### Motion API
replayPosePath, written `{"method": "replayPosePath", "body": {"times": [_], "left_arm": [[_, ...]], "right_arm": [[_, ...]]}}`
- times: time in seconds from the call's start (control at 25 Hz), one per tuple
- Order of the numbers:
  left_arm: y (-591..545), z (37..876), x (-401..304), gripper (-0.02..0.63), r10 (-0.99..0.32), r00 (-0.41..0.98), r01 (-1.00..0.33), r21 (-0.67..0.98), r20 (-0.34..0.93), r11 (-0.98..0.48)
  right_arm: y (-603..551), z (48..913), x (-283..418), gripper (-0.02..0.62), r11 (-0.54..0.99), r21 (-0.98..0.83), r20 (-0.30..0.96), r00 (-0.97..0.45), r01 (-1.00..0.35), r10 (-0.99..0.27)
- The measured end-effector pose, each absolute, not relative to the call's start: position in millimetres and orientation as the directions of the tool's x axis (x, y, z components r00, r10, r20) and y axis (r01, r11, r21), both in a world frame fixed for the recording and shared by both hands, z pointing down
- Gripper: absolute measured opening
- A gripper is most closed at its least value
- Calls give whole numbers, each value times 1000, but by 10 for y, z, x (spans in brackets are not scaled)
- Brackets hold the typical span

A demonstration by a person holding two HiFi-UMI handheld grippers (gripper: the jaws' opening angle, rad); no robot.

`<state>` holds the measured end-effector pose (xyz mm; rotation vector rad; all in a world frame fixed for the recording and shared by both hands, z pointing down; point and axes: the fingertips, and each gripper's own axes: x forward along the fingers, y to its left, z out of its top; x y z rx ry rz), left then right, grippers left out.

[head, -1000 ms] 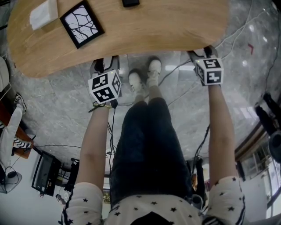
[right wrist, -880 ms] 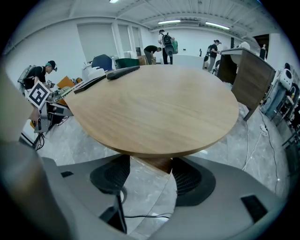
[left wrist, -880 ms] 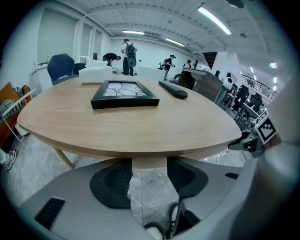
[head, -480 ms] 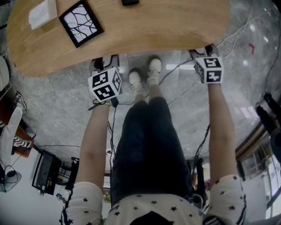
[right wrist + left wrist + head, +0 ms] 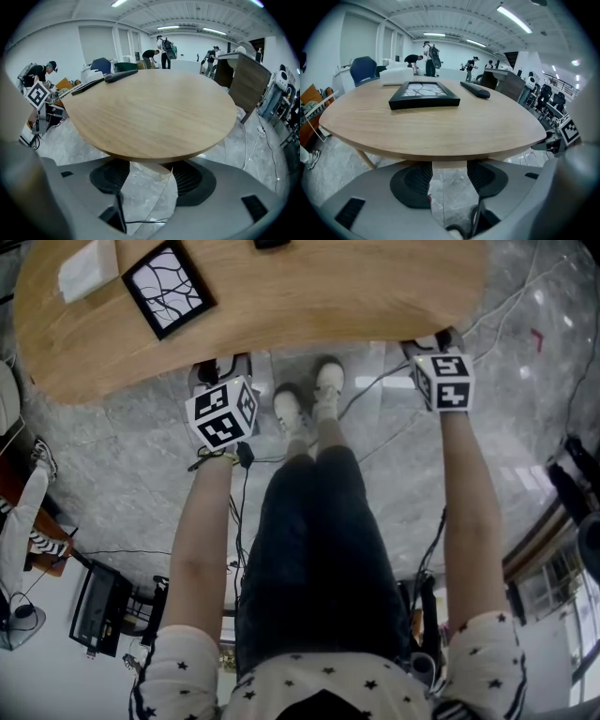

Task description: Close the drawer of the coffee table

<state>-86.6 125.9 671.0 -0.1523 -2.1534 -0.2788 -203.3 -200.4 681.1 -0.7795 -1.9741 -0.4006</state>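
Observation:
The coffee table (image 5: 281, 306) has an oval wooden top. Both grippers reach under its near rim. My left gripper (image 5: 220, 369) is at the rim's left part, my right gripper (image 5: 433, 341) at its right part; the top hides their fingertips in the head view. In the left gripper view my left gripper (image 5: 450, 171) stands open, and a pale wooden strip (image 5: 450, 163) under the table (image 5: 440, 126) shows in the gap. My right gripper (image 5: 149, 171) is open too, with a similar pale piece (image 5: 161, 167) under the table (image 5: 154, 112). I cannot make out a drawer as such.
A black picture frame (image 5: 169, 287), a white box (image 5: 87, 268) and a dark remote (image 5: 272, 245) lie on the top. The person's legs and shoes (image 5: 309, 399) stand between the grippers. Cables (image 5: 239, 493) trail over the marble floor. People and desks are far behind.
Both grippers have edged a little forward toward the table's rim. Their jaws look the same.

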Motion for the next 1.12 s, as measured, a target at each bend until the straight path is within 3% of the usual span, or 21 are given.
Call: {"method": "replayPosePath", "body": {"times": [0.56, 0.92, 1.12], "left_arm": [[1285, 6661, -720, 235, 5, -540, 247, 152, 842, 957], [1248, 6495, -587, 123, 8, -521, 225, 128, 853, 966], [1162, 6316, -533, 86, -10, -528, 223, 150, 849, 963]], "right_arm": [[-2116, 6765, -1964, 275, 809, 25, 873, -407, 587, 269], [-2185, 6515, -1707, 270, 857, 14, 866, -434, 515, 247], [-2116, 6243, -1609, 215, 881, -5, 840, -477, 472, 261]]}}
